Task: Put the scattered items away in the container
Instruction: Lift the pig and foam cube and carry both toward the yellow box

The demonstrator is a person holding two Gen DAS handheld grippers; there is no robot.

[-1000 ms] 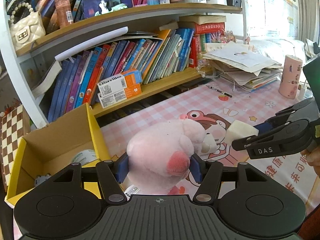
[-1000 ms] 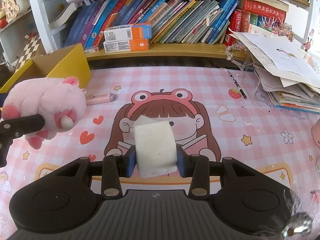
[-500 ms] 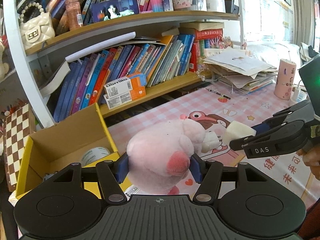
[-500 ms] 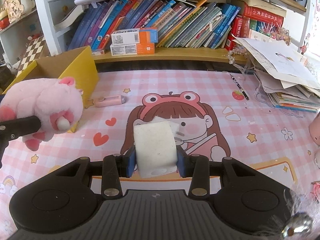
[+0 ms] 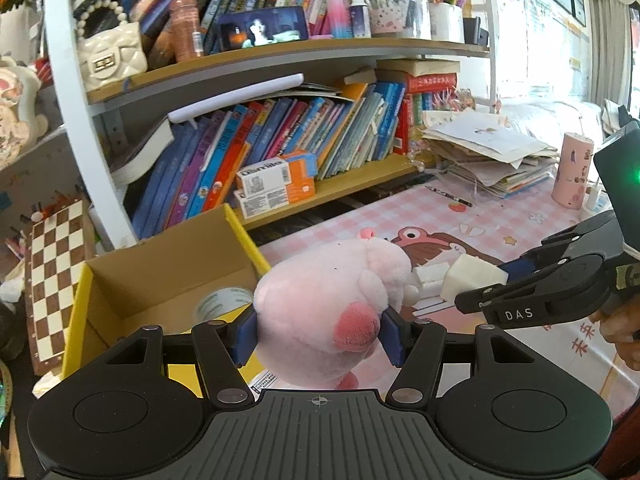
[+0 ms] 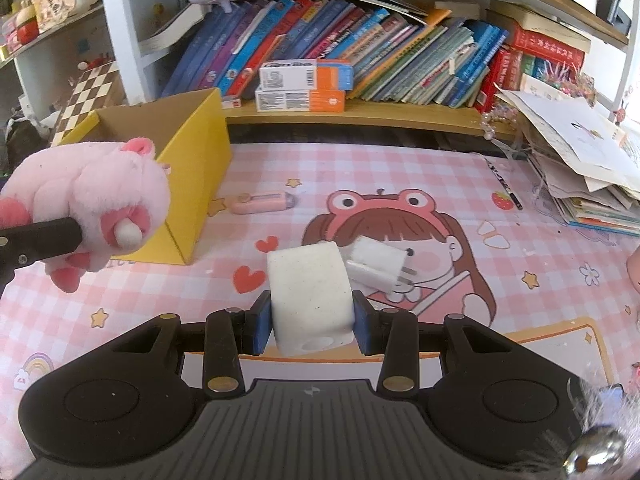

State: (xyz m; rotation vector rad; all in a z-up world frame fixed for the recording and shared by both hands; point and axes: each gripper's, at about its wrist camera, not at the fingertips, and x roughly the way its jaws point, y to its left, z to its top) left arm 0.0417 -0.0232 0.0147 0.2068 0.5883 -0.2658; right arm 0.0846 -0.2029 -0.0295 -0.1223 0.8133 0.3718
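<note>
Open-topped cardboard box (image 5: 160, 276), yellow outside and plain brown inside, lies ahead-left of the left gripper (image 5: 318, 334); a glossy tape roll (image 5: 222, 304) sits inside. Left gripper's blue pads close partway on a fuzzy, rounded pink plush toy (image 5: 328, 312). To its right, the right gripper (image 6: 312, 324) pinches a matte white foam cube (image 6: 310, 296) above the checked mat (image 6: 400, 168); a smooth white plug (image 6: 376, 264) lies just beyond.
</note>
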